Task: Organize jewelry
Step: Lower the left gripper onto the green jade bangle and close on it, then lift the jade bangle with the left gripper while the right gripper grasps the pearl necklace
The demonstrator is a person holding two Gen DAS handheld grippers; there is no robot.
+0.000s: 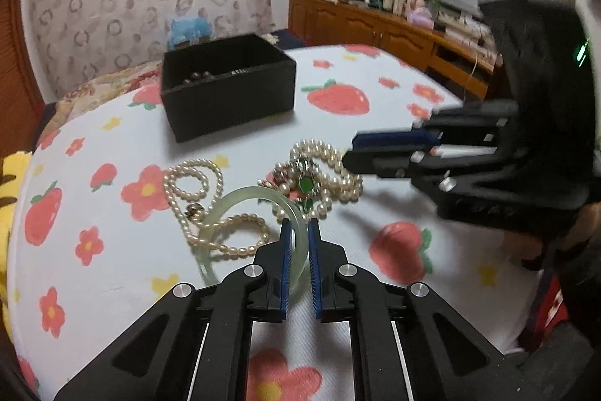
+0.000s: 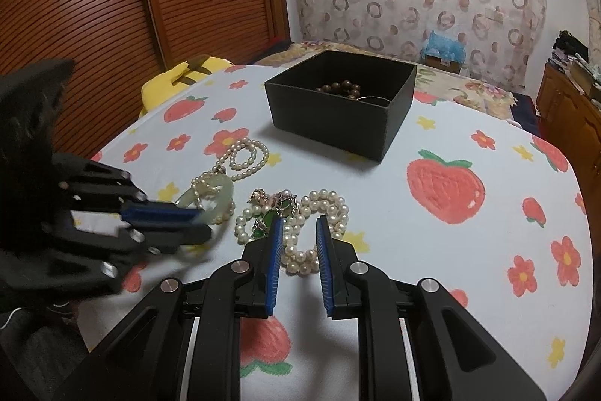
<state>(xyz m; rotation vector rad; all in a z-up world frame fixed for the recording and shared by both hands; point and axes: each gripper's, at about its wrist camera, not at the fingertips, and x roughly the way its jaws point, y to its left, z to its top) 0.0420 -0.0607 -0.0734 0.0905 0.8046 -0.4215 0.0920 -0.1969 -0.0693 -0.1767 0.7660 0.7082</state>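
- The table (image 2: 488, 123), under a strawberry-and-flower cloth, carries the black box (image 2: 338, 123) at its far side; the box already holds dark wooden beads (image 2: 338, 88) and marks the drop point.
- The left tongs (image 1: 298, 232) are clenched on the near rim of the pale green bangle (image 1: 263, 198), one blue pad inside the ring, one outside.
- Lift the bangle straight up before carrying it toward the box (a pearl strand (image 1: 210, 209) lies across and through the ring and is likely to drag along).
- The bangle is smooth, translucent and rigid; judged slippery, so keep the grip firm.
- The right tongs (image 2: 298, 235) hang released over the pearl-and-green-stone cluster (image 2: 296, 224), grasping nothing.
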